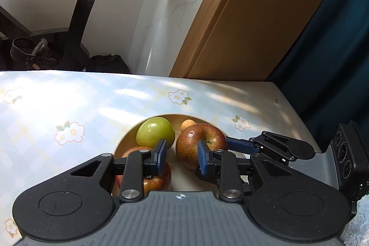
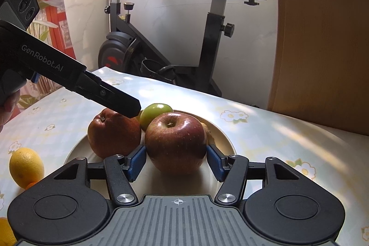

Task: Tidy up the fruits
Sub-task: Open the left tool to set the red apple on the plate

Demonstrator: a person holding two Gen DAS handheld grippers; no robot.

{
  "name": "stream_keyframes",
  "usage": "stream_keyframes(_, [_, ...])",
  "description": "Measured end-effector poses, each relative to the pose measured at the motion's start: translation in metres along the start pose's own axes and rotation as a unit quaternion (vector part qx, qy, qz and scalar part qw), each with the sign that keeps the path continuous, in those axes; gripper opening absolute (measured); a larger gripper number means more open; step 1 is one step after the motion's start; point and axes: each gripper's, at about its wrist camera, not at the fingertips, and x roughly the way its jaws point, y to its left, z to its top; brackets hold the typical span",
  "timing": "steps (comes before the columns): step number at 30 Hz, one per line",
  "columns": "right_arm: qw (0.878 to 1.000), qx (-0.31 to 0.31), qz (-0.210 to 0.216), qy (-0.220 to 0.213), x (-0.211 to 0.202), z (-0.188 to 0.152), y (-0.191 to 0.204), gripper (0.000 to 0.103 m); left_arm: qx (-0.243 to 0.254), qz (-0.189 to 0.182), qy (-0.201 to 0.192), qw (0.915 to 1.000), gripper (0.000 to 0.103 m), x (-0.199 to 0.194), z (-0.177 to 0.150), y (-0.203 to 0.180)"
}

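Observation:
A shallow cream plate [image 2: 227, 144] on the flowered tablecloth holds two red apples, a green fruit [image 2: 155, 114] and a small tan piece [image 2: 206, 130]. My right gripper [image 2: 176, 161] is shut on the nearer red apple [image 2: 176, 140], which rests on the plate with a blue pad against each side. My left gripper [image 1: 182, 156] hangs over the plate [image 1: 123, 141], its pads a narrow gap apart with nothing between them. Under its left finger lies the other red apple [image 1: 158, 179]. From the right wrist view, the left gripper [image 2: 133, 108] slants down over that apple [image 2: 113, 133].
A lemon [image 2: 26, 166] and a small orange piece [image 2: 31, 185] lie left of the plate, with another yellow fruit [image 2: 4, 232] at the frame edge. An exercise bike [image 2: 207, 43] stands behind the table. A wooden panel [image 1: 242, 15] and dark blue curtain [image 1: 327, 43] border the far right.

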Motion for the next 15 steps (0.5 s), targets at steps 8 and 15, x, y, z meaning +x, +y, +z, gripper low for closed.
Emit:
stream_keyframes(8, [1.0,-0.003,-0.01,0.003,-0.018,0.005,0.007,0.054,0.005,0.025,-0.011,0.9996,0.031,-0.024,-0.003,-0.004])
stream_keyframes(15, [1.0,-0.002,-0.014,-0.004,-0.042,0.01,0.021,0.054,0.016,0.05,-0.02,0.9984,0.032,-0.044,-0.014,-0.012])
